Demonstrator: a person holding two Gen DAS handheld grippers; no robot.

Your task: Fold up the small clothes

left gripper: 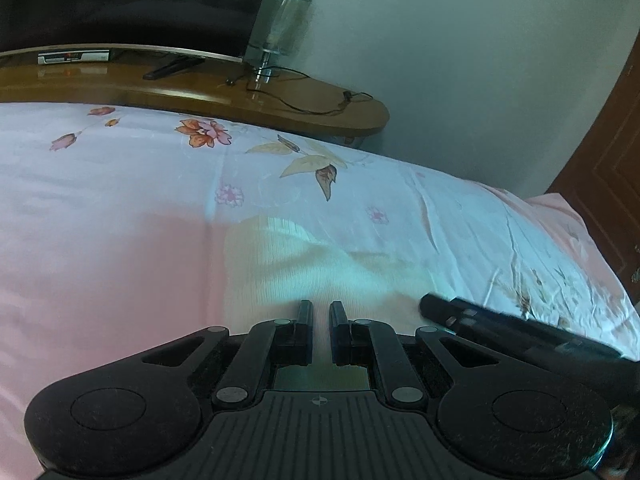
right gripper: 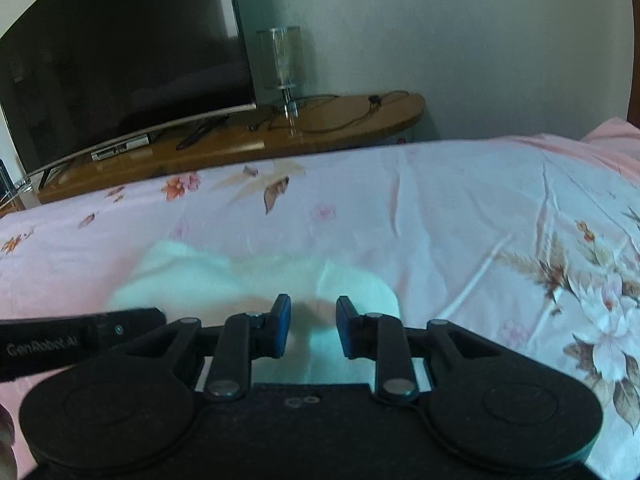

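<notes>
A small pale cream garment (left gripper: 288,264) lies on the pink floral bedsheet (left gripper: 120,184), spread away from me. My left gripper (left gripper: 320,306) is at its near edge, jaws almost together and nipped on the thin cloth. In the right wrist view the same garment (right gripper: 208,276) bunches up between the blue pads of my right gripper (right gripper: 313,304), which is shut on a thicker fold. The two grippers sit side by side: the right gripper's fingers (left gripper: 440,310) show at the left view's right edge. The left gripper's tip (right gripper: 154,316) shows in the right view.
Beyond the bed's far edge stands a wooden TV stand (right gripper: 360,120) with a dark television (right gripper: 120,64), a glass lamp (right gripper: 284,64), a set-top box (left gripper: 74,57) and loose cables (left gripper: 304,96). A brown door (left gripper: 600,184) is to the right.
</notes>
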